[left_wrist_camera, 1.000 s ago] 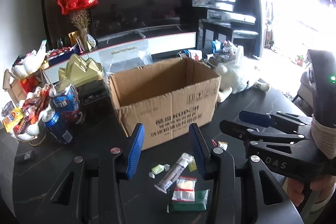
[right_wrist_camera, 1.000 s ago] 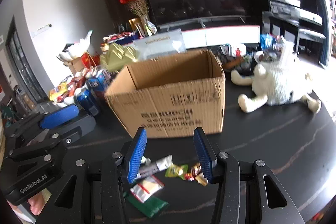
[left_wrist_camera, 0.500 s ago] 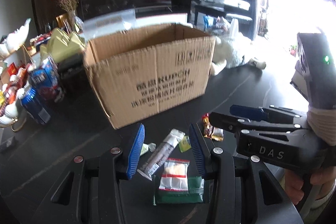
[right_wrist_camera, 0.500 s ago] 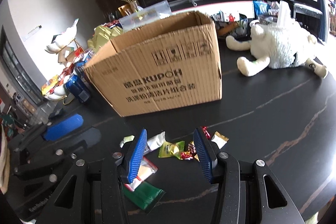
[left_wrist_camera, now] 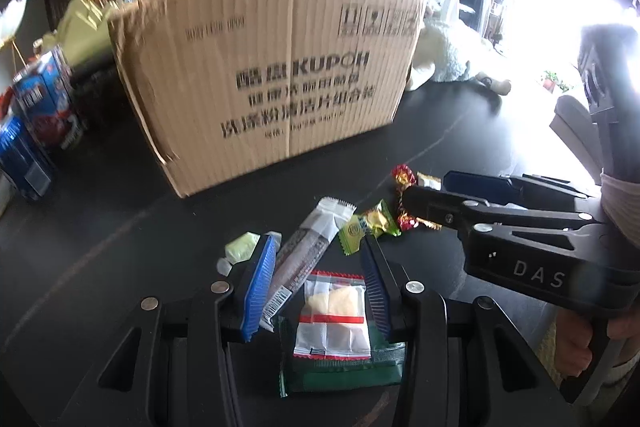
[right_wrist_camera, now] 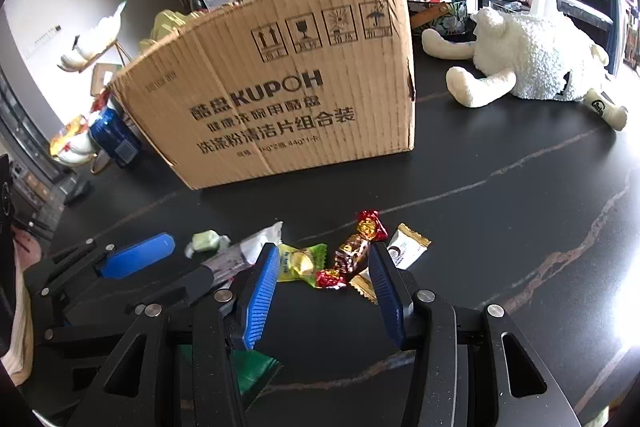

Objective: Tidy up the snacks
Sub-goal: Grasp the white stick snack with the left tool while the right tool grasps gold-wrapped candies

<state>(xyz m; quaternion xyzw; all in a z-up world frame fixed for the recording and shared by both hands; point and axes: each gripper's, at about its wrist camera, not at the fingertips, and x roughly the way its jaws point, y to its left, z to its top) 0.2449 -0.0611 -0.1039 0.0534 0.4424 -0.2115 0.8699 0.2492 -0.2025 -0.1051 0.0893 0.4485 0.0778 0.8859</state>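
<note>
Dark marbled counter (right_wrist_camera: 500, 195), living-room clutter behind. We saw the snacks scattered loose in front of a brown cardboard box (right_wrist_camera: 288, 95) printed KUPOH, all lying flat on the counter. Left hand-held gripper (left_wrist_camera: 318, 263) sat partly open with nothing clamped; between its blue pads lay a clear packet with red stripes (left_wrist_camera: 332, 319) on top of a green pouch (left_wrist_camera: 344, 375), with a long grey bar wrapper (left_wrist_camera: 308, 251) just beside. Right hand-held gripper (right_wrist_camera: 324, 277) was also partly open and empty, framing a yellow-green candy (right_wrist_camera: 300, 263), a red-gold foil candy (right_wrist_camera: 352, 251) and a white-gold sachet (right_wrist_camera: 404, 247). A pale green candy (left_wrist_camera: 240, 251) lay off to the left.
</note>
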